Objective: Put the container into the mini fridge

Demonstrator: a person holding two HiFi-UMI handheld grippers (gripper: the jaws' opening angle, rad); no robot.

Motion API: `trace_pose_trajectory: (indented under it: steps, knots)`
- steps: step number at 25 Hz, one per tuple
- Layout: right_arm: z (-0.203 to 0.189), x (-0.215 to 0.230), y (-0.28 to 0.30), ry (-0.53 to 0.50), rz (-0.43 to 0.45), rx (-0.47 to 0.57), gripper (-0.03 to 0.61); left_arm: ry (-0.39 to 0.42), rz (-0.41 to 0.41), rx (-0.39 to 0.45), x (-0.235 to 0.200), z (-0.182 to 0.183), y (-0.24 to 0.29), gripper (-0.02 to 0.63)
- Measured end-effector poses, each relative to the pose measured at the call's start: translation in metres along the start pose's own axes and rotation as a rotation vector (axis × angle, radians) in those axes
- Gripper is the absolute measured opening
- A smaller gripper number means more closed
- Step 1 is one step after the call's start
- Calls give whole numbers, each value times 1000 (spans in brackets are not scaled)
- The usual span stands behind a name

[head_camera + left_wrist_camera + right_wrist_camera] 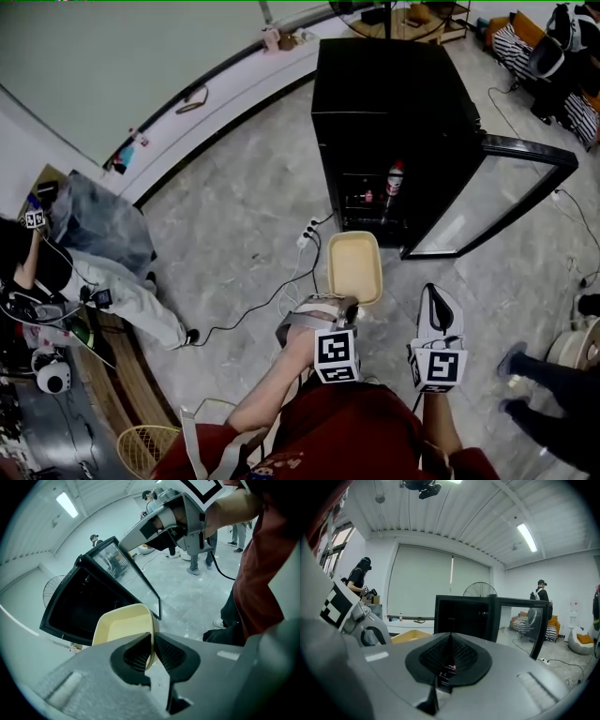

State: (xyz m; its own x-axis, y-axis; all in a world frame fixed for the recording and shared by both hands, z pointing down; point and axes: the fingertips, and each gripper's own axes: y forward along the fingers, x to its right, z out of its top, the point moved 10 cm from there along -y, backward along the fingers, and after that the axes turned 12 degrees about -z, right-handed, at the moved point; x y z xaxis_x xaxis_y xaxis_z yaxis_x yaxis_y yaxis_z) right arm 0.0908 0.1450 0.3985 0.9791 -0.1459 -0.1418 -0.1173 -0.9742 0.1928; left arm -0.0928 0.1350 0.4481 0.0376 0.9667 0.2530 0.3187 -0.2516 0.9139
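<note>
A shallow cream container (354, 265) hangs in front of the black mini fridge (394, 103), just short of its open front. My left gripper (352, 305) is shut on the container's near rim; in the left gripper view the pads pinch the rim (151, 641) of the container (124, 627). The fridge's glass door (497, 192) stands swung open to the right. A bottle (395, 178) shows inside the fridge. My right gripper (434, 292) hovers to the right of the container, shut with nothing in it (450, 641), and faces the fridge (464, 616).
A power strip with a black cable (307, 234) lies on the floor left of the fridge. A person (94, 281) sits at the left, another person's feet (544, 375) stand at the right. A wicker basket (145, 448) is near my left side.
</note>
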Motion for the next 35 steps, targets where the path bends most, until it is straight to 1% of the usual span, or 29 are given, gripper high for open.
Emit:
trace_pose_trajectory:
  steps: [4, 7, 15, 18, 22, 25, 28, 31, 35]
  knots:
    - [3, -12, 28, -2, -4, -11, 0, 8, -17, 9, -30, -16, 11, 38]
    - [11, -17, 46, -12, -19, -15, 0, 27, -26, 25, -51, -22, 17, 38]
    - [12, -10, 78, -2, -81, -43, 0, 109, -50, 28, -99, -23, 36, 38]
    - [10, -1, 94, 8, -91, -43, 0, 120, -49, 15, -121, -21, 45, 37]
    - [11, 16, 117, 21, -92, -45, 0, 117, -54, 4, -140, -6, 58, 38]
    - [11, 34, 137, 15, -84, -29, 0, 93, -42, 6, -154, 10, 68, 38]
    - [10, 53, 162, 26, -55, 24, 0, 64, -40, -12, -169, 21, 81, 38]
    - [6, 68, 178, 37, -28, 46, 0, 37, -38, -38, -181, 30, 94, 38]
    - [10, 84, 193, 45, 14, 78, 0, 35, -24, -68, -199, 46, 103, 38]
